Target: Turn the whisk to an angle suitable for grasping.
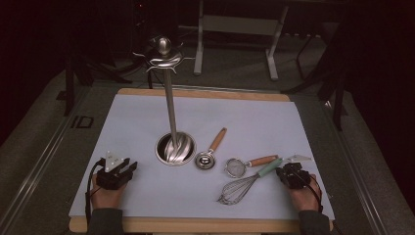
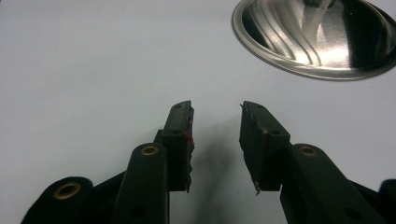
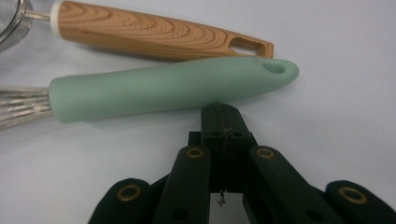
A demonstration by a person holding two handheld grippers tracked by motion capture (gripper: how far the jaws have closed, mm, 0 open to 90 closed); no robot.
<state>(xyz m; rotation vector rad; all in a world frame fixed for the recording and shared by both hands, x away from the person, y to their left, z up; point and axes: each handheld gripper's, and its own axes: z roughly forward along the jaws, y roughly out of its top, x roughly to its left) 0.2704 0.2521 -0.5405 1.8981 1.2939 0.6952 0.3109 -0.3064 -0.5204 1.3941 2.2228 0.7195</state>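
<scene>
White mat covers most of the wooden table; a strip of wood shows at the near and far edges. Left half of the mat is bare, with wide free room around the left gripper.

Tall steel stand rises upright from a round fluted base near mat centre; hook arms spread below its top knob.

Three utensils lie right of the base, close together: scoop with wooden handle, small strainer with wooden handle, whisk with mint-green handle. In the right gripper view the strainer handle and whisk handle lie side by side, nearly touching.

Right gripper: near the right edge of the mat, jaws pressed fully together with nothing between, tips right at the near side of the whisk handle. Little clearance there.

Left gripper: near the front left, jaws parted a moderate gap, empty, low over bare mat; the base rim is well apart, ahead to its right.
</scene>
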